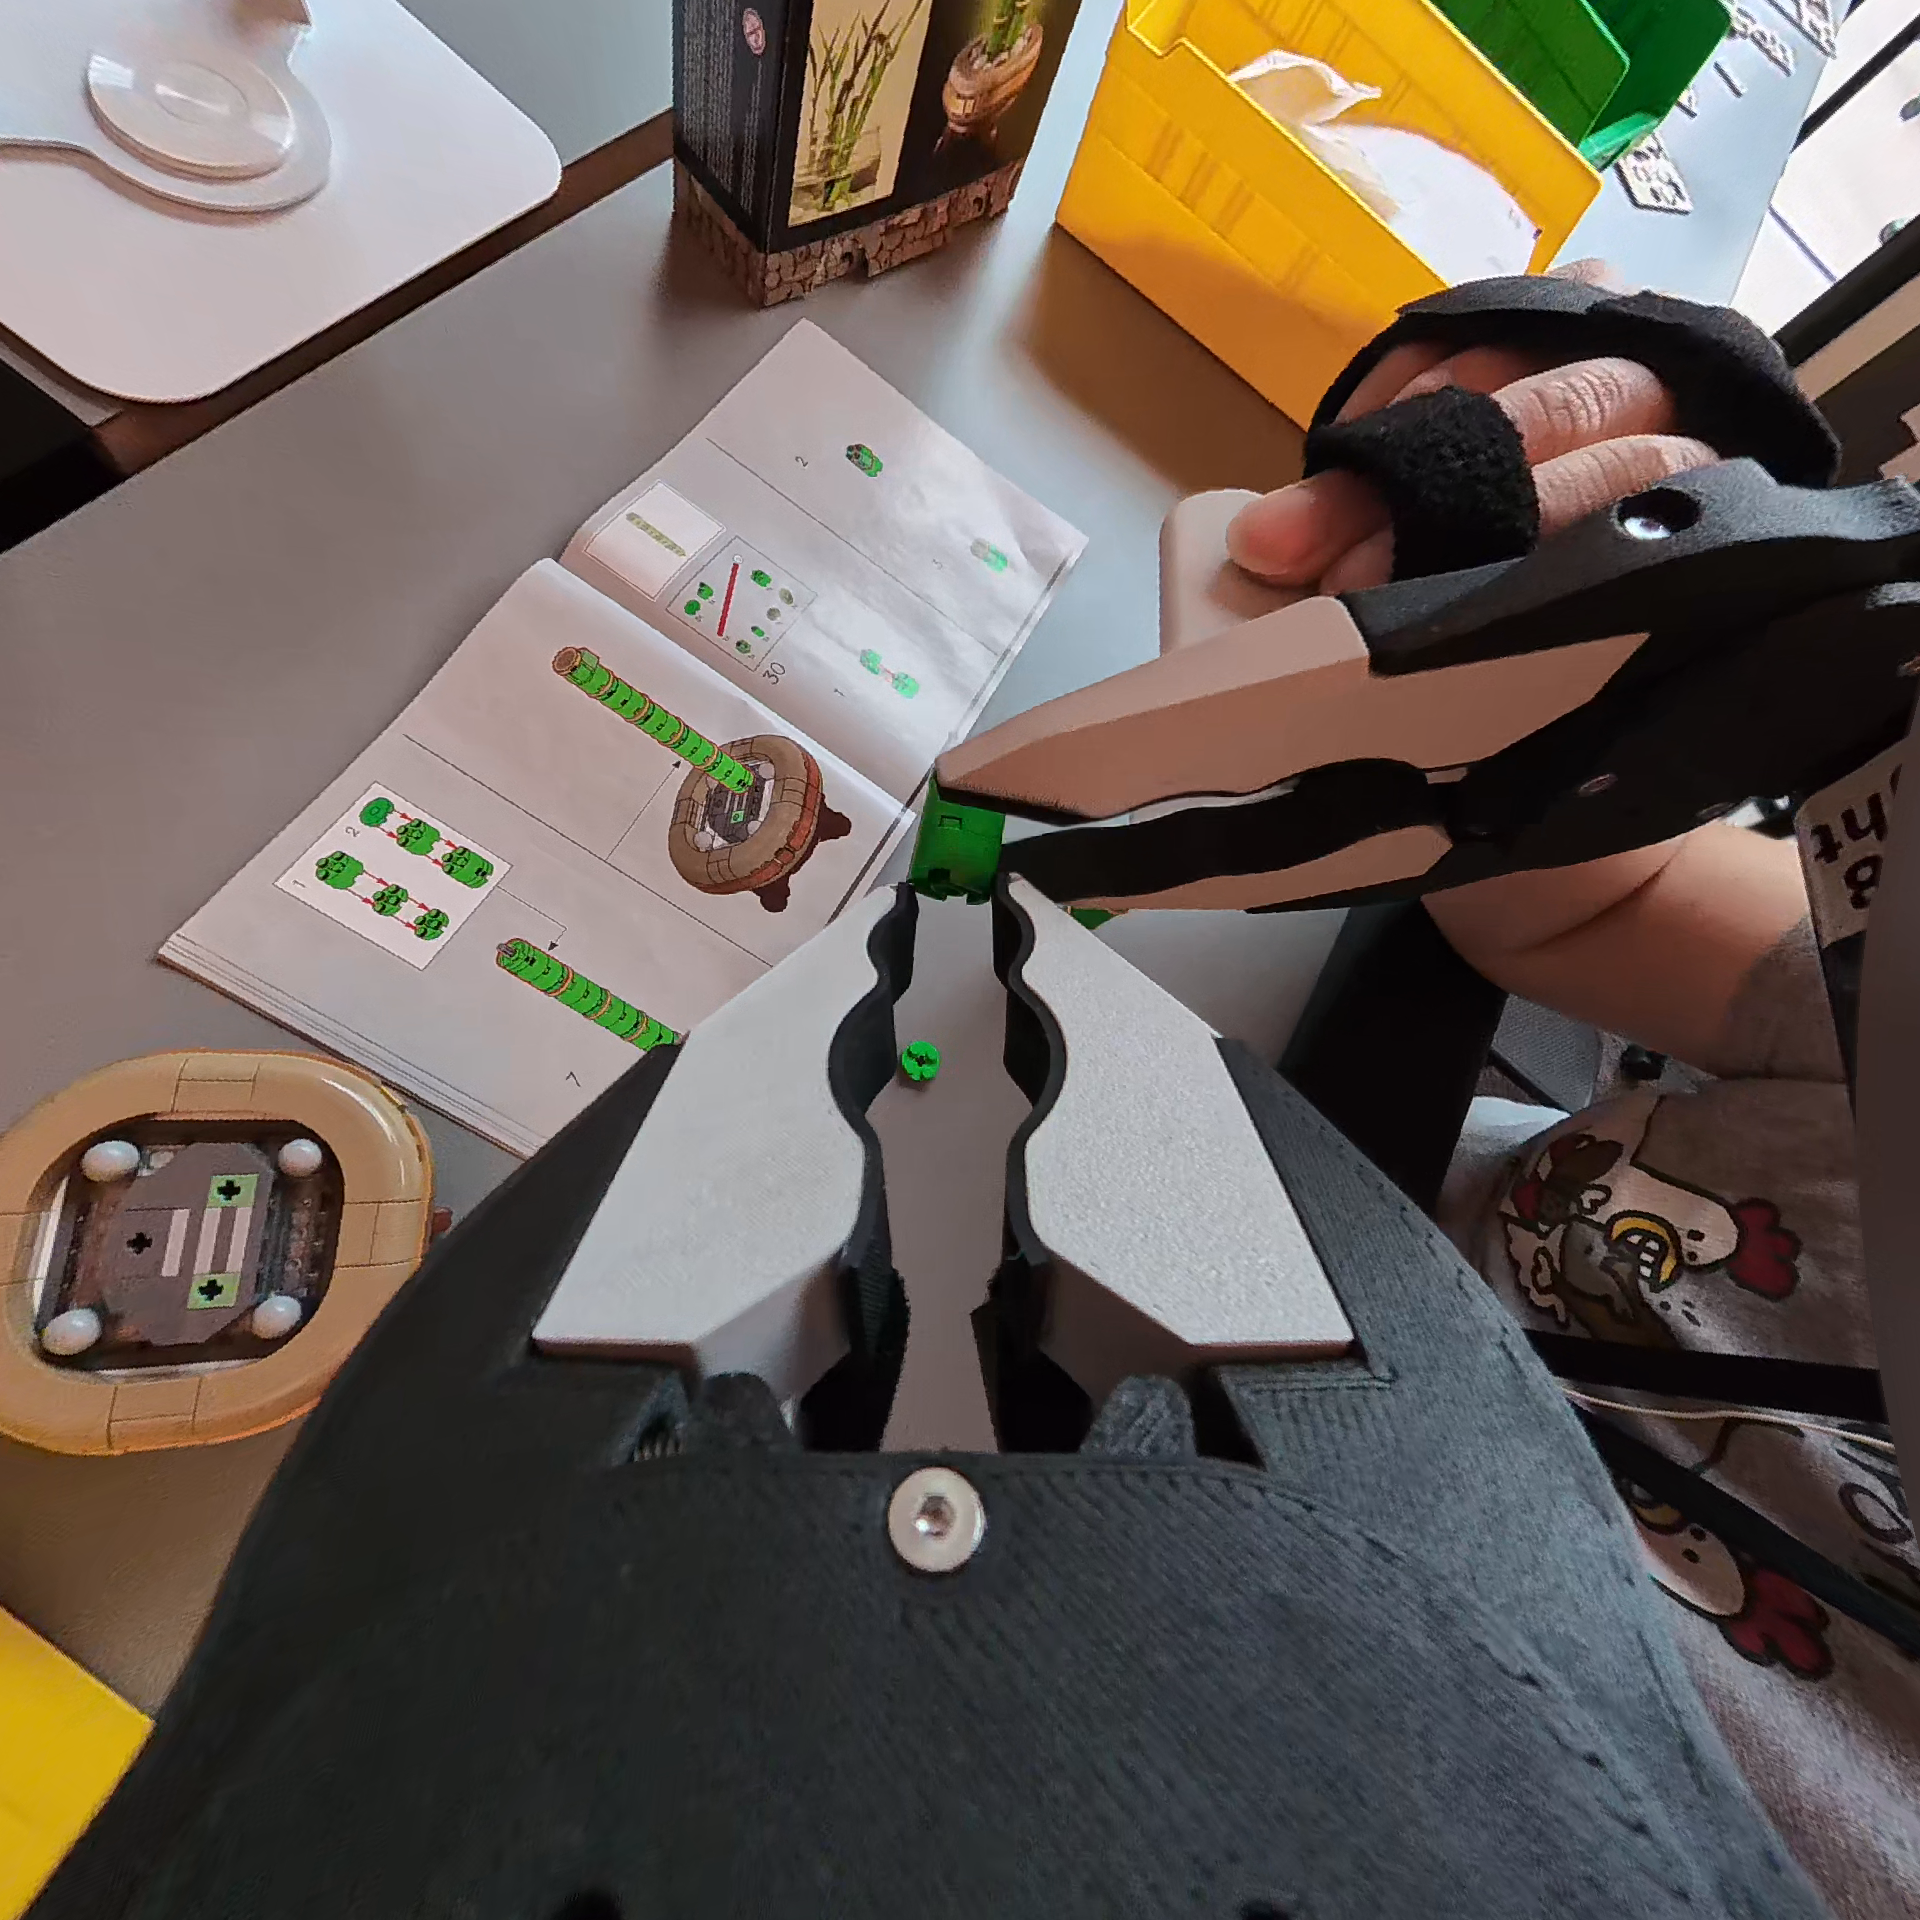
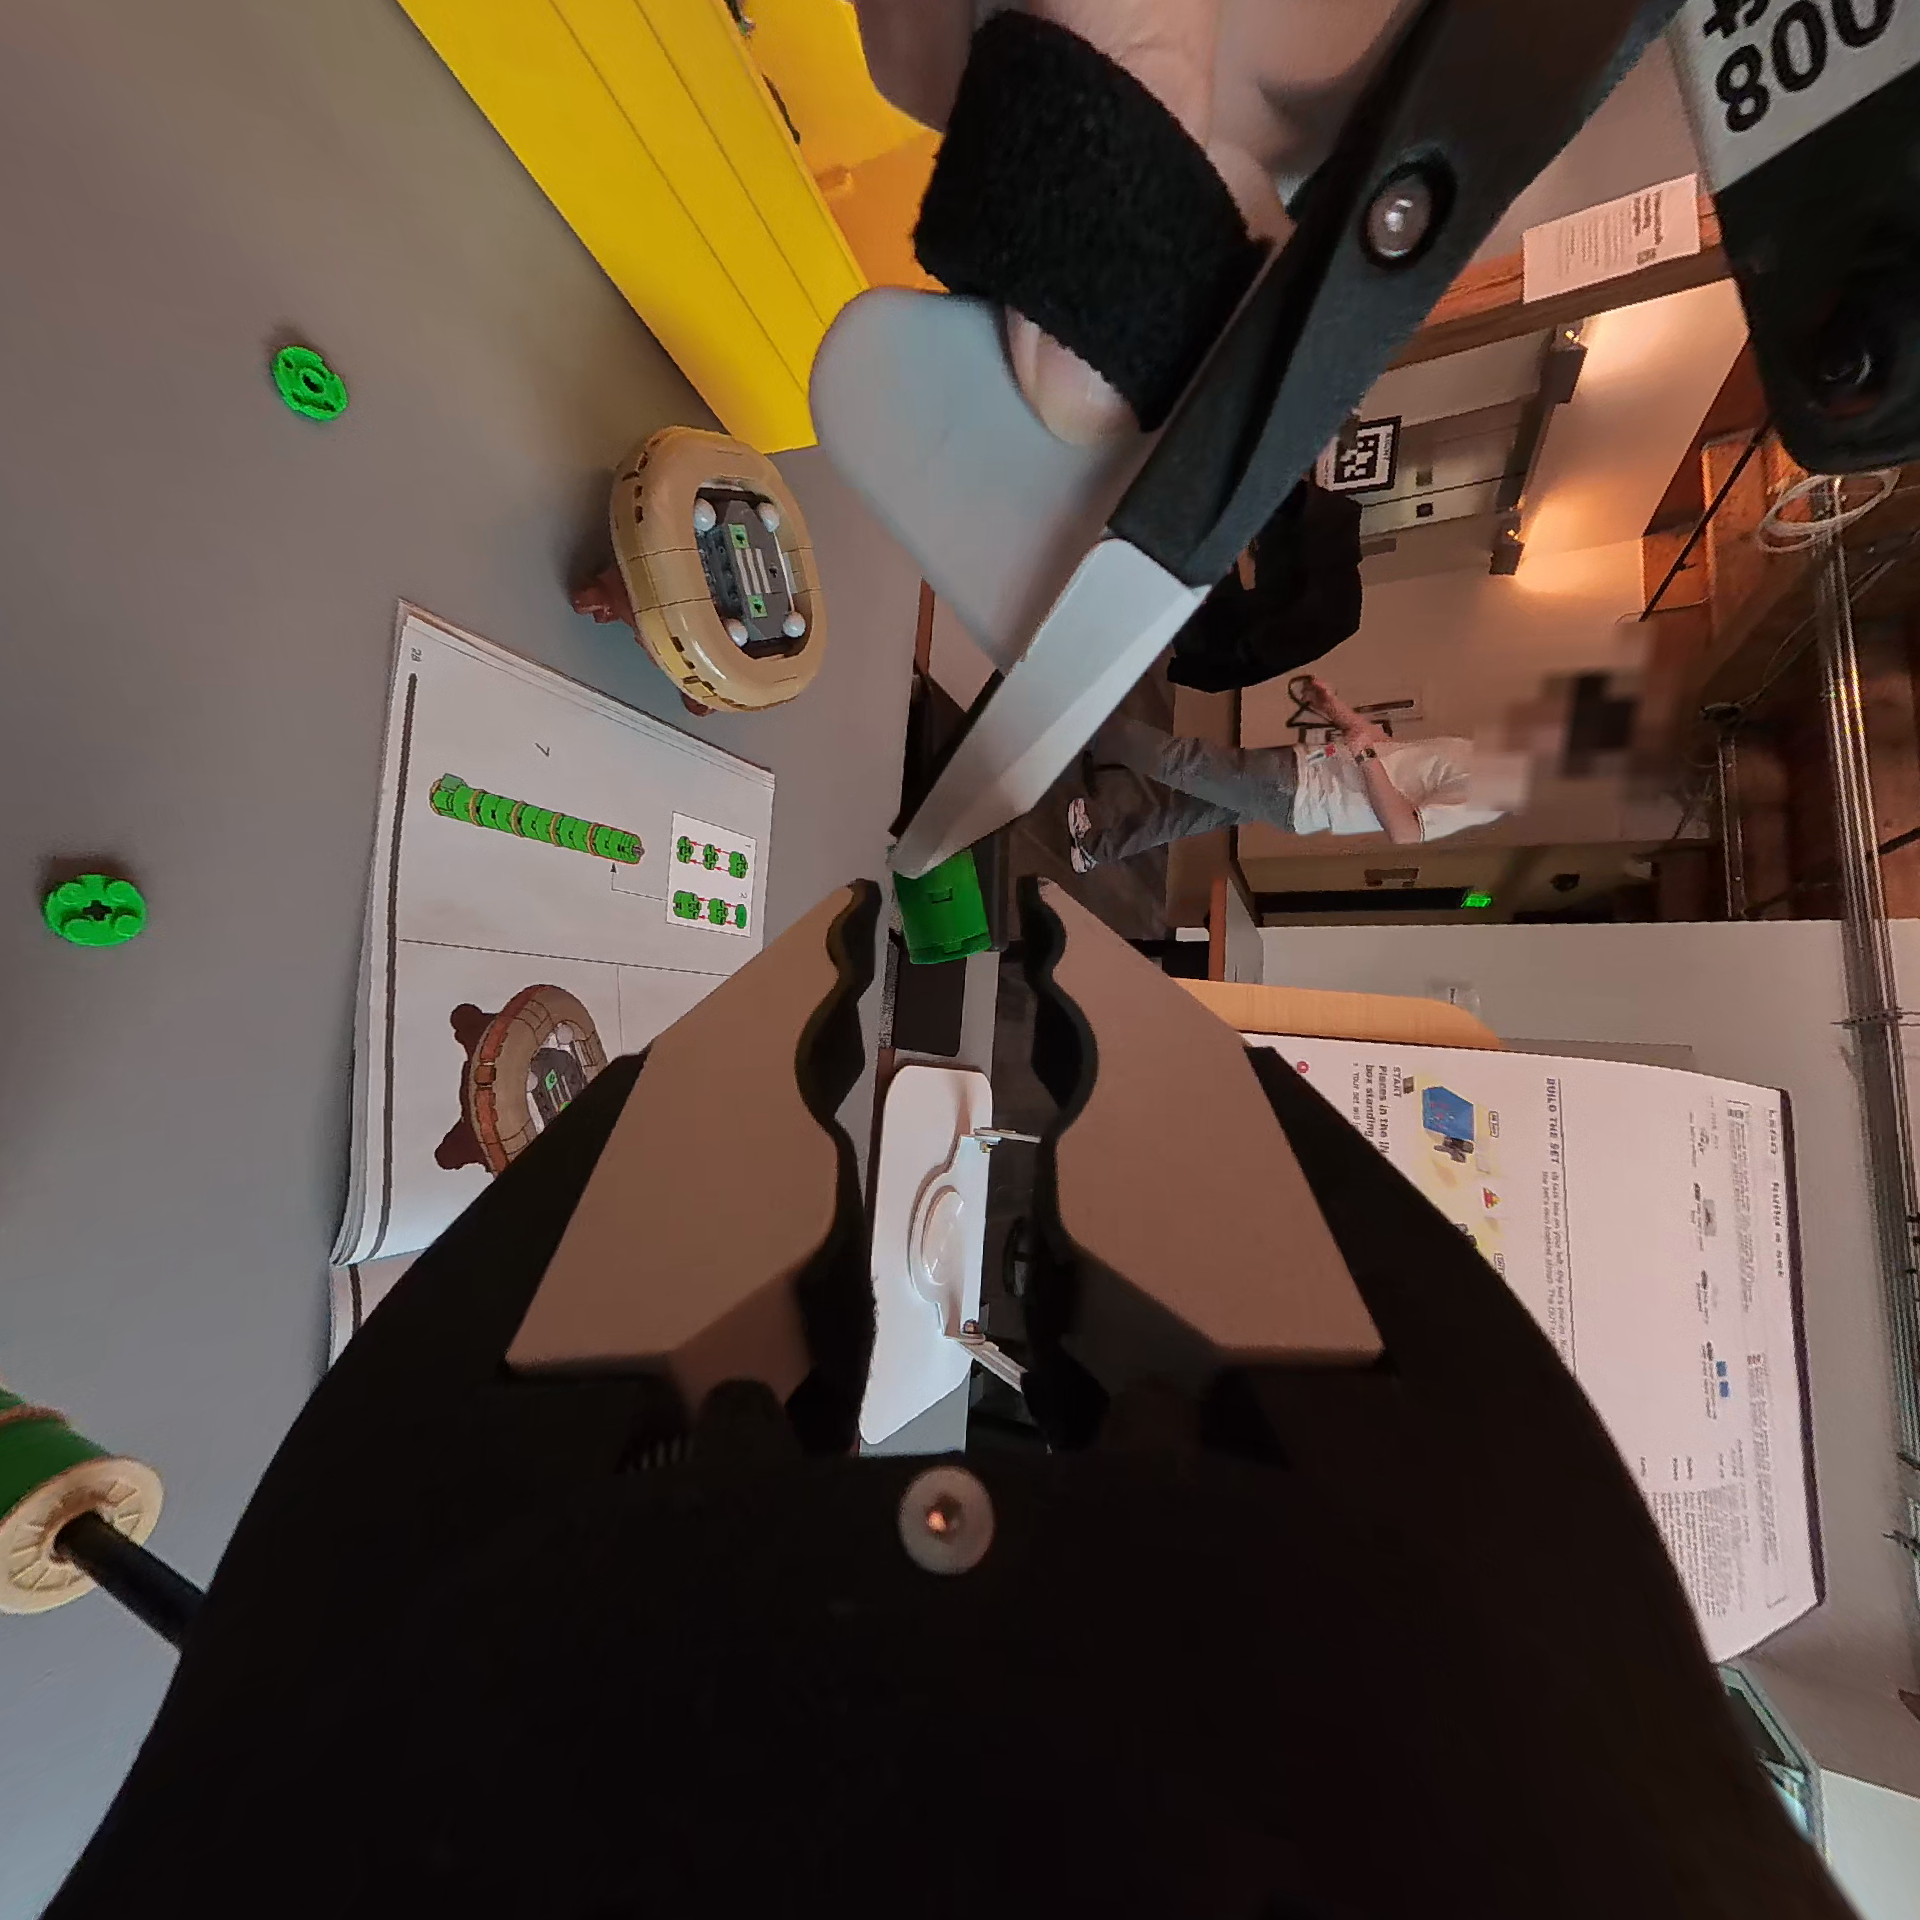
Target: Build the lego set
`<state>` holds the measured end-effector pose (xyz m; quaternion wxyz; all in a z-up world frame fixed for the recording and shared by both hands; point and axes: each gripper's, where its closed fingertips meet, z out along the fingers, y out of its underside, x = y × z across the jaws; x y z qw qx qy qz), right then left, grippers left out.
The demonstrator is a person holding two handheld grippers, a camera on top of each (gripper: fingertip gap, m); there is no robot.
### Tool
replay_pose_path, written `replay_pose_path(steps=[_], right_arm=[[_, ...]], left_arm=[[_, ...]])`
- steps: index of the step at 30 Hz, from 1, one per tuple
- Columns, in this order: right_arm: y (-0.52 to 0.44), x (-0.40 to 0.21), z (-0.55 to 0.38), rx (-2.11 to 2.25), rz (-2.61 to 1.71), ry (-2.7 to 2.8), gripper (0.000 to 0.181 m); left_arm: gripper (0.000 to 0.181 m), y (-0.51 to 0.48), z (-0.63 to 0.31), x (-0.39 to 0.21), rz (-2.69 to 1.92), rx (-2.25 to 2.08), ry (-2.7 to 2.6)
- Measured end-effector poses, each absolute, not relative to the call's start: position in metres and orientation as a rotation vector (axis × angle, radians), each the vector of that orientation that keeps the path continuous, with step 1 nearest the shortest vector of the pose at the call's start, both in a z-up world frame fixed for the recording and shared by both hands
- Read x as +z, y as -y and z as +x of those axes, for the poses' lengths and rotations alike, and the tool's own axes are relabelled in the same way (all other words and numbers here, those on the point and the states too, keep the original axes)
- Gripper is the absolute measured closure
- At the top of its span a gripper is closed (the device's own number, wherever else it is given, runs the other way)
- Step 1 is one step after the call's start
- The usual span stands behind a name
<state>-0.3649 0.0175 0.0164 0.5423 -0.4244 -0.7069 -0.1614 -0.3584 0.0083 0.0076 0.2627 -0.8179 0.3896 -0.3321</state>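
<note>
Grippers meeting over grey table (image 1: 312, 644), open instruction booklet (image 1: 623, 790) behind, tan pot base (image 1: 187, 1236) left.
Right gripper (image 1: 971, 821) clamps short green cylinder (image 1: 954, 847) held aloft, long axis along left gripper (image 1: 954, 899); its tips flank the lower end, grip unclear.

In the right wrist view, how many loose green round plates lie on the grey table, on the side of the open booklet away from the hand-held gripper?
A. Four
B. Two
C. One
B: one green round plate and a second green round plate lie apart on the grey table, beyond the open booklet.
</note>
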Motion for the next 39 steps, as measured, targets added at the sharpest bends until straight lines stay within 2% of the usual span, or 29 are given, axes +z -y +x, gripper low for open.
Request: replay_pose_path(steps=[3, 5, 12, 14, 16, 21, 30, 36, 39], right_arm=[[-0.019, 0.013, -0.364, -0.401, -1.005, 1.692, 0.156], [-0.02, 0.011, -0.364, -0.405, -1.008, 1.698, 0.165], [-0.024, 0.008, -0.361, -0.35, -1.088, 1.68, 0.167], [-0.029, 0.008, -0.356, -0.333, -1.142, 1.653, 0.167], [-0.037, 0.007, -0.348, -0.269, -1.244, 1.614, 0.167], [-0.044, -0.006, -0.321, 0.17, -1.579, 1.502, 0.167], [-0.016, 0.033, -0.307, 0.901, -1.456, 1.349, 0.167], [-0.028, 0.031, -0.298, 1.074, -1.62, 1.196, 0.167], [-0.029, 0.04, -0.301, 1.395, -1.731, 1.028, 0.167]], left_arm=[[0.168, -0.007, -0.357, 0.007, -2.213, -0.909, -1.062], [0.168, -0.006, -0.357, 0.006, -2.216, -0.903, -1.068], [0.166, -0.009, -0.356, 0.007, -2.208, -0.926, -1.048], [0.148, -0.014, -0.359, 0.01, -2.205, -0.926, -1.003], [0.14, -0.021, -0.365, 0.014, -2.195, -0.908, -0.95], [0.14, -0.031, -0.387, 0.024, -2.177, -0.864, -0.851], [0.147, -0.029, -0.397, 0.033, -2.145, -0.827, -0.848], [0.15, -0.027, -0.398, 0.033, -2.139, -0.802, -0.869], [0.15, -0.027, -0.397, 0.035, -2.122, -0.799, -0.876]])
